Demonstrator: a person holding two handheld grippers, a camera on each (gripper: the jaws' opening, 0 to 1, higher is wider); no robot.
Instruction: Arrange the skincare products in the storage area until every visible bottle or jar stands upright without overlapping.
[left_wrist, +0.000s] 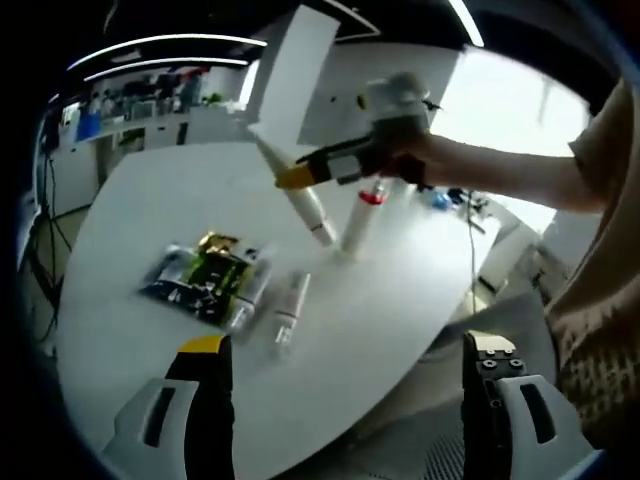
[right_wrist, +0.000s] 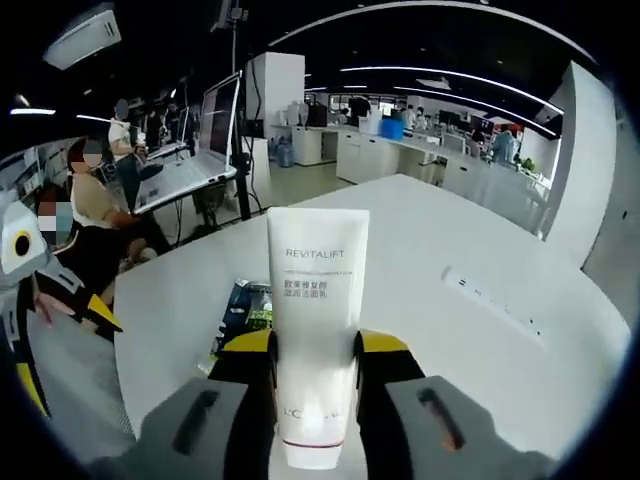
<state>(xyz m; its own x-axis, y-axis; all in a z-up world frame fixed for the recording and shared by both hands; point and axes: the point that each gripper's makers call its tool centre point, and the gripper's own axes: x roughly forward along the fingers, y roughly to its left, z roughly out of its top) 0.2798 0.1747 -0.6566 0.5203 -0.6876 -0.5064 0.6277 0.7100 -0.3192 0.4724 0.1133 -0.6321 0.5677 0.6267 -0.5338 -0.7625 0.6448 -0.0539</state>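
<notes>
In the left gripper view my left gripper hangs open over the near edge of the white table, nothing between its jaws. My right gripper comes in from the right, shut on a white tube held tilted above the table. Beside it a white bottle with a red band stands upright. A pile of dark sachets and lying tubes sits left of centre, with a small white tube lying beside it. In the right gripper view my right gripper clamps the white REVITALIFT tube.
A dark packet lies on the table just behind the held tube. A white power strip lies to the right. People sit at desks with a laptop beyond the table's left edge. My left gripper shows at the far left.
</notes>
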